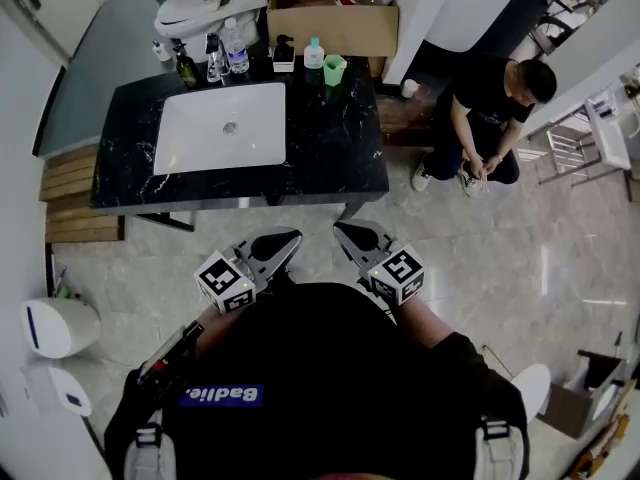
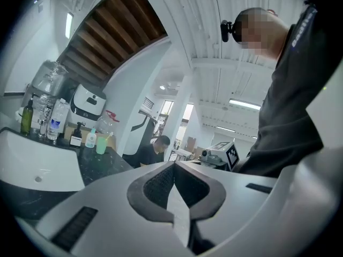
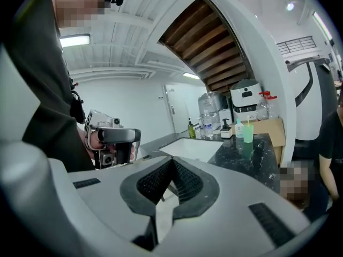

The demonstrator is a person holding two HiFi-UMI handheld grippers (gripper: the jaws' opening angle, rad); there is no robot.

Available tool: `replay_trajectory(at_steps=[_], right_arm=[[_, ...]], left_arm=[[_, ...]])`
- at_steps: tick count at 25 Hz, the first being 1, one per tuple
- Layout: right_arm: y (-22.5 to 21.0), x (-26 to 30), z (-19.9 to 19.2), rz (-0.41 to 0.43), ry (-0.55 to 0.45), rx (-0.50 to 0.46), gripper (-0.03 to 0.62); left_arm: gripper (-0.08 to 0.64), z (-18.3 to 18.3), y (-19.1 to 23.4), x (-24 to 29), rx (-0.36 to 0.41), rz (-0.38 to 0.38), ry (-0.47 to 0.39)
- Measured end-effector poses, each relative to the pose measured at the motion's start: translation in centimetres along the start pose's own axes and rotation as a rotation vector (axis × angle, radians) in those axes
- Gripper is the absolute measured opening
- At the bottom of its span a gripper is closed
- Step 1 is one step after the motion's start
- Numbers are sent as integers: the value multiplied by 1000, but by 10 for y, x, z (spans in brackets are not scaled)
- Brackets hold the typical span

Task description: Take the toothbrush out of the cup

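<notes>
A green cup (image 1: 334,69) stands at the back edge of the black marble counter (image 1: 330,158), right of the sink. The left gripper view shows the cup (image 2: 101,143) small and far off, and the right gripper view shows the cup (image 3: 247,133) with a light toothbrush (image 3: 247,123) sticking up out of it. My left gripper (image 1: 290,238) and right gripper (image 1: 342,230) are close to my body, short of the counter's near edge and far from the cup. On each, the jaws are shut with nothing between them: left gripper (image 2: 173,165), right gripper (image 3: 172,160).
A white sink (image 1: 220,128) is set in the counter's left half. Bottles (image 1: 215,58) and dispensers line the back edge beside the cup. A cardboard box (image 1: 330,13) and a toilet (image 1: 195,8) lie behind. A person (image 1: 485,118) crouches on the floor at the right.
</notes>
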State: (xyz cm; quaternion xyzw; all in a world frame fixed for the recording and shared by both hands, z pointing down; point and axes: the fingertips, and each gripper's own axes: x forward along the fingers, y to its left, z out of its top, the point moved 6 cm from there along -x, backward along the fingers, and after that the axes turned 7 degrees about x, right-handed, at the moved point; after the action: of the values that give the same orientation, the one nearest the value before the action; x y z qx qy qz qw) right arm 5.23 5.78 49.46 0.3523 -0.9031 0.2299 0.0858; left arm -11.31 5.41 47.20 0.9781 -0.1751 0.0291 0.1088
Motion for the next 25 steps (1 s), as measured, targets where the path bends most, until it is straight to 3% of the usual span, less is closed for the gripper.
replay_trajectory(at_steps=[8, 15, 25], right_arm=[[-6, 51, 32, -64, -2, 32, 12], [-15, 79, 44, -119, 1, 41, 12], [-52, 71, 49, -114, 7, 69, 12]], left_arm=[[11, 9, 71, -6, -8, -73, -6], [11, 9, 101, -11, -33, -137, 27], [11, 17, 114, 18, -28, -108, 30]])
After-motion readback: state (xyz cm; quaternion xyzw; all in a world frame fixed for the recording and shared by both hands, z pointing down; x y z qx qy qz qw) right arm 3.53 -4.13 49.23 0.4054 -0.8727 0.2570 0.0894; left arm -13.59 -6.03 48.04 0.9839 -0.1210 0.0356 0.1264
